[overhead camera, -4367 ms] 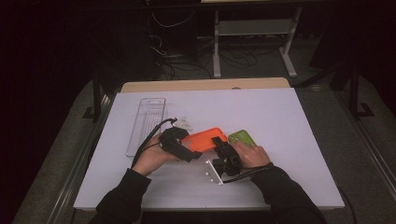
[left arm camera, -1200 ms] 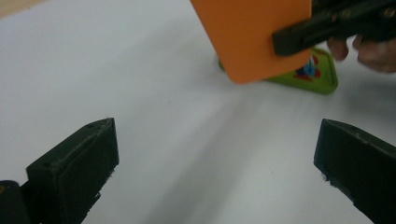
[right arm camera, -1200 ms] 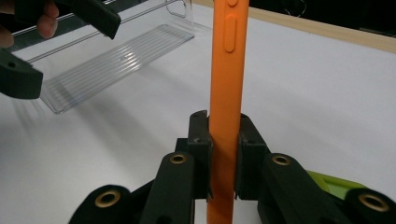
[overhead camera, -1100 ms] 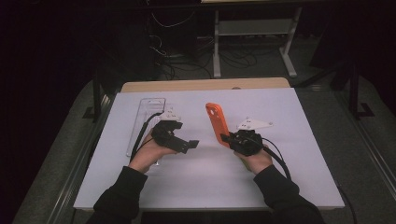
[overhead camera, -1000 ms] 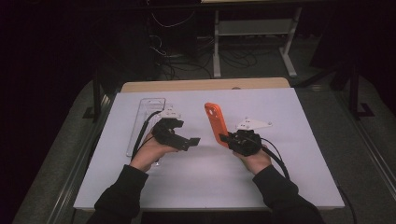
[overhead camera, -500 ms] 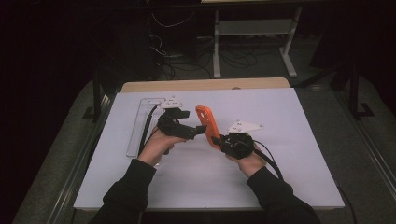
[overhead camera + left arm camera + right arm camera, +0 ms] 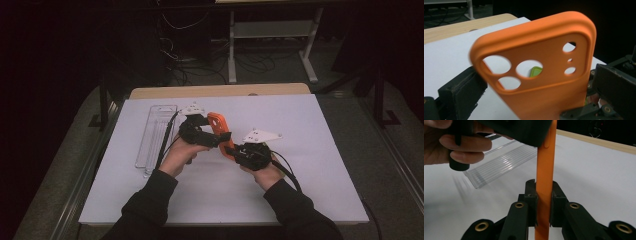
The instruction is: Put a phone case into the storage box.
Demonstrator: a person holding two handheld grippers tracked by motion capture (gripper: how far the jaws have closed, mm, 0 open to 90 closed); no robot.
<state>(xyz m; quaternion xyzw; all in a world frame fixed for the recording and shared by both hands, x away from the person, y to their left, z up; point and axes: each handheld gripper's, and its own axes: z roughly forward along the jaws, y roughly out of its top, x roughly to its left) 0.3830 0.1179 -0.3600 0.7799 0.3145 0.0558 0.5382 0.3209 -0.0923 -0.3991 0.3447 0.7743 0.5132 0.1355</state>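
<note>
An orange phone case (image 7: 218, 125) stands upright above the white table top (image 7: 325, 165). My right gripper (image 7: 229, 149) is shut on its lower edge. In the right gripper view the two pads (image 7: 531, 195) pinch the thin side of the case (image 7: 545, 165). My left gripper (image 7: 216, 138) has come in from the left at the case's upper end. In the left gripper view its jaws stand wide apart on either side of the case (image 7: 541, 42), whose camera holes face the lens. Whether the pads touch the case is unclear.
A clear plastic tray (image 7: 156, 135) lies on the table left of the hands, also seen as a clear tray (image 7: 501, 162) past the case. A green object (image 7: 535, 72) shows on the table through a camera hole. A wooden edge (image 7: 220, 91) borders the far side.
The case, which lay flat between both hands earlier, is now held upright. Over the last second the left gripper moved right to the case, and the right gripper brought the case leftward.
</note>
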